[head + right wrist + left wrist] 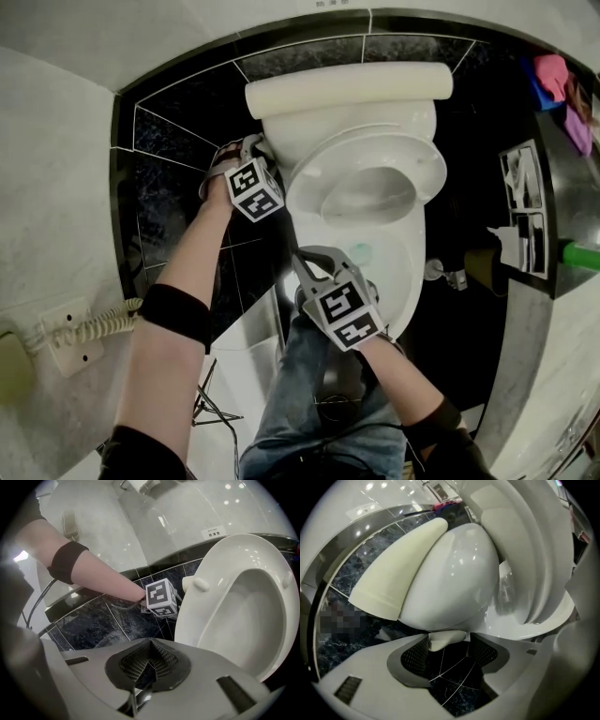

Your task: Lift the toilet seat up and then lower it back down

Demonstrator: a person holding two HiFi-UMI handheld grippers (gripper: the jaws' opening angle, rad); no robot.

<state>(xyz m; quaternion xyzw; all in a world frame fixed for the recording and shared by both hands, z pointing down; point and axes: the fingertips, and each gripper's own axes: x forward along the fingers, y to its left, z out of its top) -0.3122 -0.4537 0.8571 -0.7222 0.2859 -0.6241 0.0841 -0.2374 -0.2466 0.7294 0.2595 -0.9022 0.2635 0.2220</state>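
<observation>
Your left claw (449, 643) grips a small cream tab (444, 638) below the tank (450, 573). Your right claw (150, 645) is closed, empty, near the raised toilet seat (206, 616).

Black marble tiles (187, 103) around; glossy white wall (56, 187); wall phone (14, 366), coiled cord (94, 324).

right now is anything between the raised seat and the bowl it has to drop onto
Nothing lies on the bowl rim. The right gripper, shut, hangs beside its front-left edge, below the raised toilet seat; whether it's in the path is unclear.
</observation>
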